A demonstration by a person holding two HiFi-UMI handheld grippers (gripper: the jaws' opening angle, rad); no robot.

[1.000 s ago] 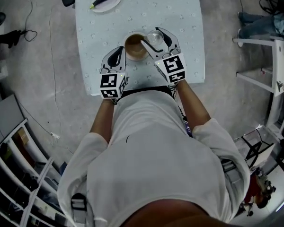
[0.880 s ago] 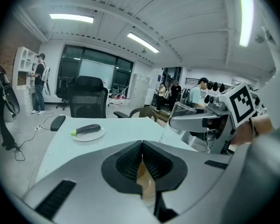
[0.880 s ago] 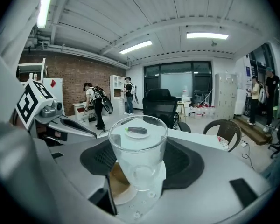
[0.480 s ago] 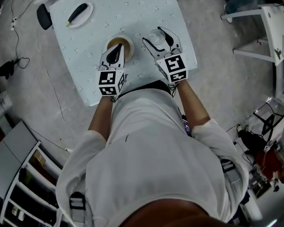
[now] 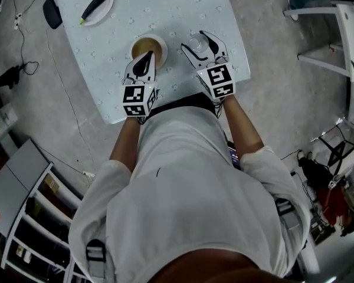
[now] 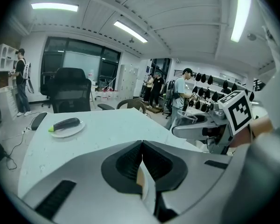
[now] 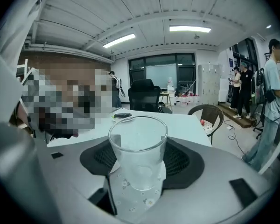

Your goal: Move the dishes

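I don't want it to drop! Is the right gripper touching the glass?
Touching. The right gripper view shows the glass standing between the jaws of the right gripper, with both black pads pressed against its sides.

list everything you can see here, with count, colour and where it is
table: one, pale flowered cloth, centre
plate: one, white, far left part of the table
vegetable: one, dark with a yellow-green tip, on the plate
bowl: one, white rim, brown inside, near edge
glass: one, clear, right of the bowl
office chair: one, black, beyond the table
bystanders: several, standing, around the room
left gripper: one, grey and black, shut on the bowl's rim
right gripper: one, grey and black, pads against the glass
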